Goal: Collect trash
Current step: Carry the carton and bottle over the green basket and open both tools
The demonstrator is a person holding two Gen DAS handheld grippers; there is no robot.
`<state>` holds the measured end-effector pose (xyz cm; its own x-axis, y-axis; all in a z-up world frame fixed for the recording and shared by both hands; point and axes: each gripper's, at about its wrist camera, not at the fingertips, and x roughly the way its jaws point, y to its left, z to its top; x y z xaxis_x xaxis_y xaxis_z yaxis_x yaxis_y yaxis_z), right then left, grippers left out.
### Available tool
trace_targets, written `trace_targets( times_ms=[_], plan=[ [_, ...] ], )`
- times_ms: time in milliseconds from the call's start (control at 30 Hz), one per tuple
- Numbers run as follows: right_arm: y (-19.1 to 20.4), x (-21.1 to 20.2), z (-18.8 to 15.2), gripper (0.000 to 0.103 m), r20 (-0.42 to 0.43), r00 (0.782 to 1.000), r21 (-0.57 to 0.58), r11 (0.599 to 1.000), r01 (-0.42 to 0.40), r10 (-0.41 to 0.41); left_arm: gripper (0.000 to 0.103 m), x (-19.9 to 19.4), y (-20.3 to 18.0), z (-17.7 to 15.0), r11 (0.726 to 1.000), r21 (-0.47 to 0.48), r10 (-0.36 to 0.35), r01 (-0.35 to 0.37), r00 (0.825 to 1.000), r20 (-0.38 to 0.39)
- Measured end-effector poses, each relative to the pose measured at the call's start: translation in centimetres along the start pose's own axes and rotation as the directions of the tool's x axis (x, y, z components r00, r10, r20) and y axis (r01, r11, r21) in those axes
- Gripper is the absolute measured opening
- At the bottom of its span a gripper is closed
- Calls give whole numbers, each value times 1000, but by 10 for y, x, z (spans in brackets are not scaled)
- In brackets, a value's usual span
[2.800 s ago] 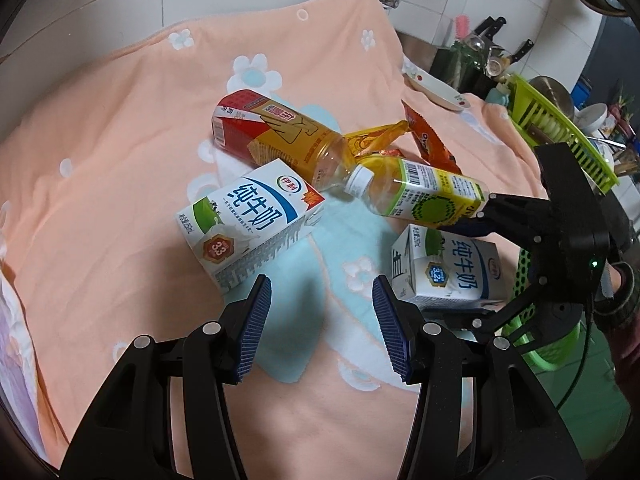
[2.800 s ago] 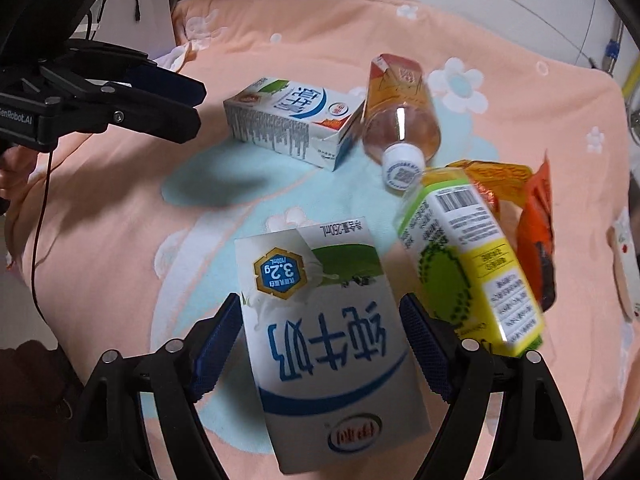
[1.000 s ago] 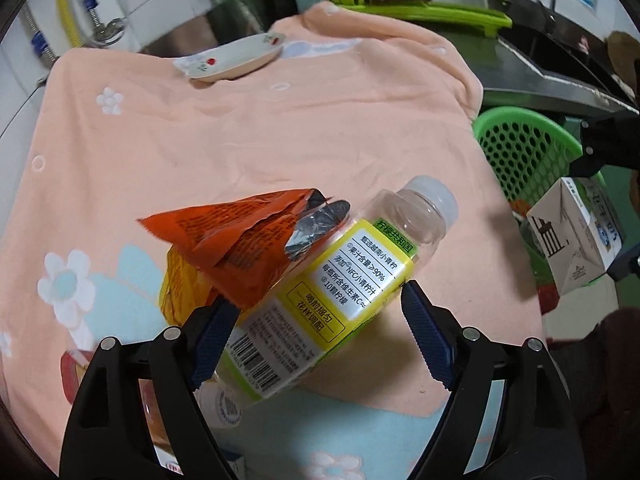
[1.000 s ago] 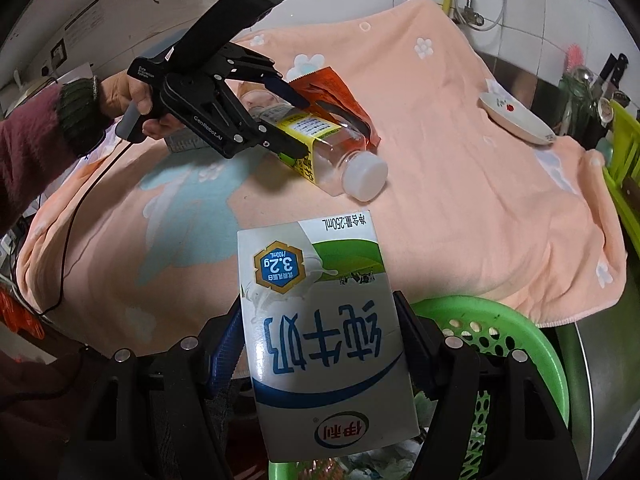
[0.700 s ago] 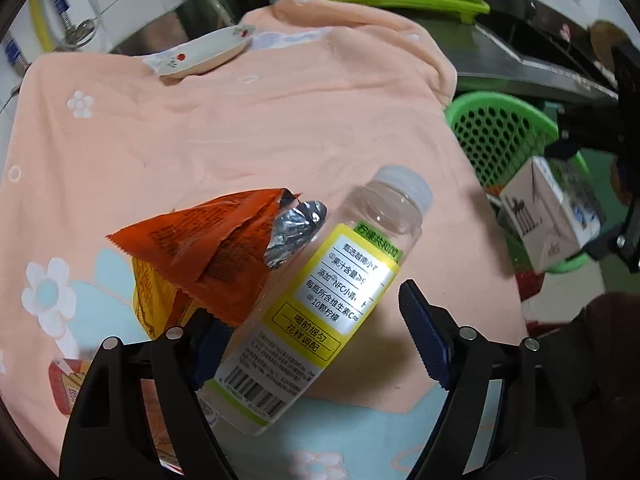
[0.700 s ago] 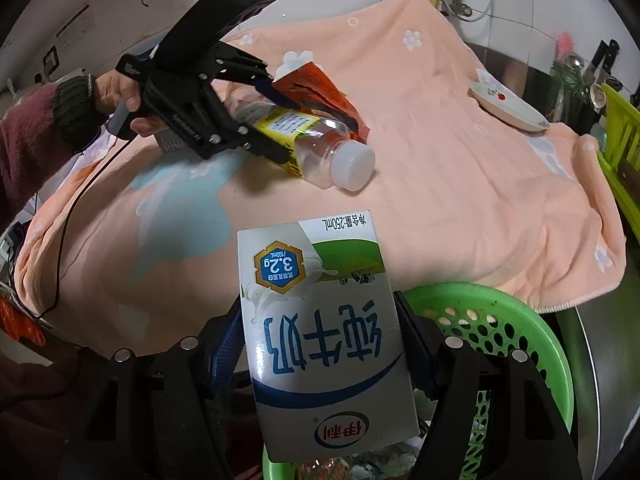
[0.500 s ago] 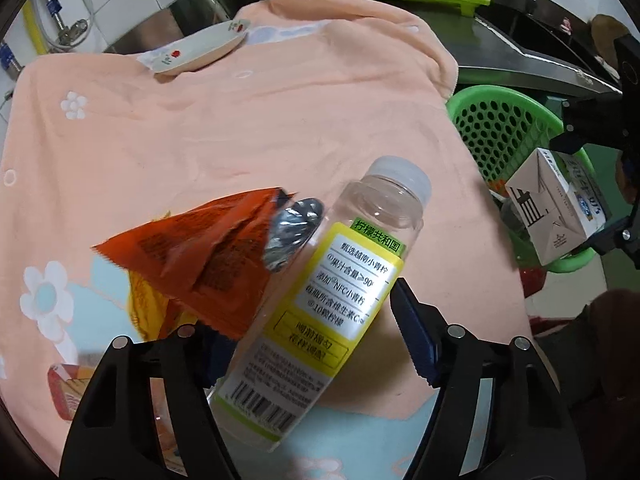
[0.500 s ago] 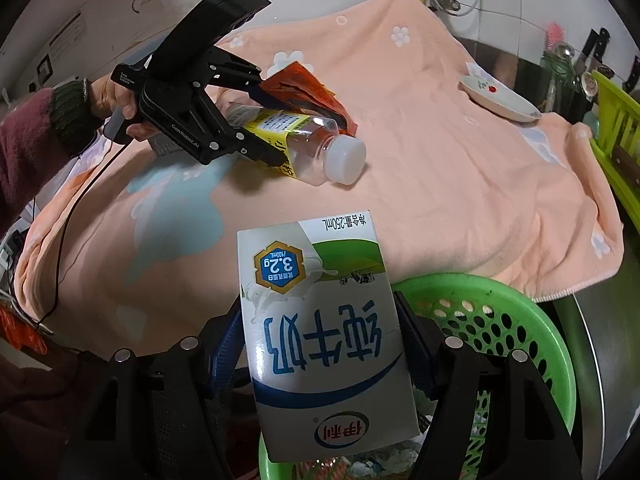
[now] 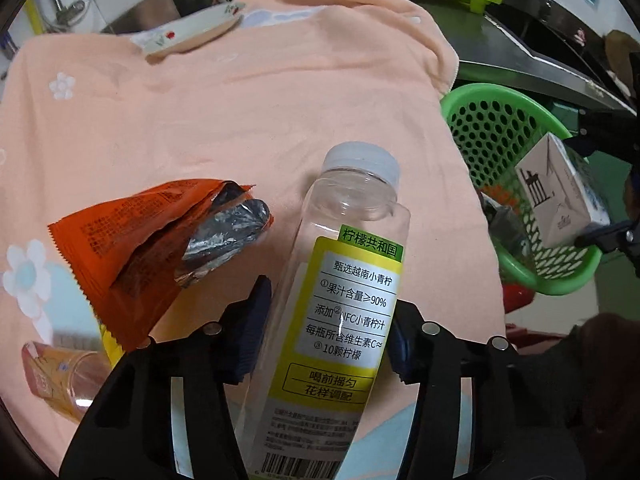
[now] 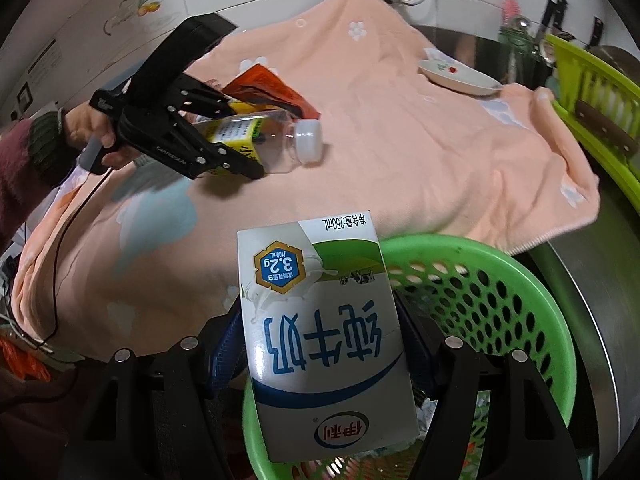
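**Operator A:** Since the earlier frame, our left hand-held gripper (image 9: 326, 332) has been closing around the lemon-juice bottle (image 9: 340, 300); whether its pads press yet we cannot tell. The bottle's long axis runs along the fingers, cap toward the green basket (image 9: 480, 128).

**Operator B:** Our right hand-held gripper (image 10: 320, 344), over that basket, grasps the milk carton (image 10: 320, 332). We read "250mL", "3.2g"; the bottle reads "≥90%", "NFC".
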<state>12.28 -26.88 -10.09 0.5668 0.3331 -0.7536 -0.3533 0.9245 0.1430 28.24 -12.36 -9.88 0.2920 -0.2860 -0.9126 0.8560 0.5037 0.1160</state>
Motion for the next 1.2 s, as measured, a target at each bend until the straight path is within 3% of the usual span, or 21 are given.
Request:
trace_targets(
  times_ms=[267,500,833,967,1200],
  plan=[
    [-13,-17,-17,66,21,999,66,997,36,-38,49,-14,-16,-7,993,-119,2,4,999,52],
    [-31,-38,-30,67,47,995,140,986,86,-93,48,-45,-38,-4,979,-195,-39,68,988,147],
    [-49,-63,-55,68,74,978,201,964,176,-194,48,-63,-81,16,968,-201,-98,148,966,239],
    [-58,-72,-66,77,87,973,238,953,186,-212,48,-64,-101,26,964,-197,-120,176,956,267],
    [-60,-87,-76,78,130,966,258,948,187,-225,48,-59,-131,43,957,-201,-148,211,946,287]
  ],
)
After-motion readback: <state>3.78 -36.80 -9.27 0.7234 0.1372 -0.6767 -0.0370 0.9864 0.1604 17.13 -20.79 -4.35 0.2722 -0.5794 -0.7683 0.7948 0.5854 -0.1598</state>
